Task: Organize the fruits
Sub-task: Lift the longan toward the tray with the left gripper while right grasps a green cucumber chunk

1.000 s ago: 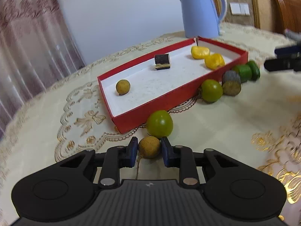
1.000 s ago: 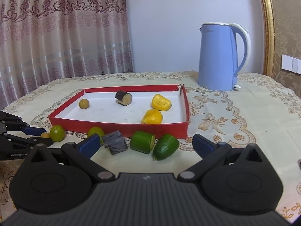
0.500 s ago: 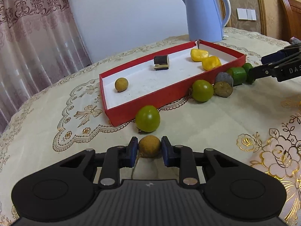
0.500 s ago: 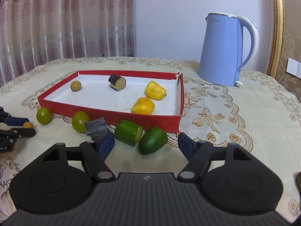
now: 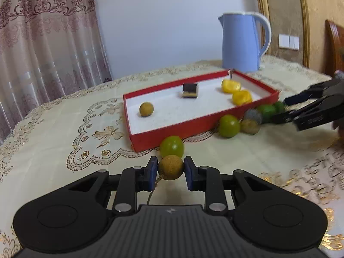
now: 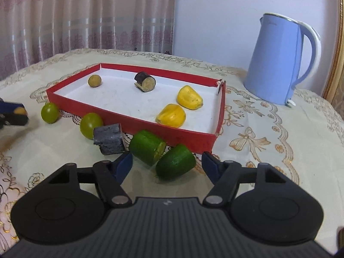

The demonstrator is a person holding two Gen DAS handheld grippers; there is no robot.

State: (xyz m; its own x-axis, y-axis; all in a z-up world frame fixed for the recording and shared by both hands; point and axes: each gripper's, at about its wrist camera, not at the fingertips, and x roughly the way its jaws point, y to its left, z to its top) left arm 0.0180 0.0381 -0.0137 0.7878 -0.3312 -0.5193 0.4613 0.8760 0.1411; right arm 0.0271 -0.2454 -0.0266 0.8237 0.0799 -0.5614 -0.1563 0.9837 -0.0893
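Brown ball (image 5: 171,167) pinched in left tongs (image 5: 169,173), now lifted; right tongs (image 6: 167,165), narrowing but spread, straddle green piece (image 6: 175,165) at six o'clock of red tray (image 6: 172,132).

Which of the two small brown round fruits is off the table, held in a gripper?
The brown ball clamped in the left gripper, in front of the red tray. The other brown ball lies loose inside the tray.

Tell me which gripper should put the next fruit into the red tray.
Left. The left gripper is already shut on a brown round fruit, facing the red tray. The right gripper, jaws just closing, only brackets the green pieces, not gripping yet.
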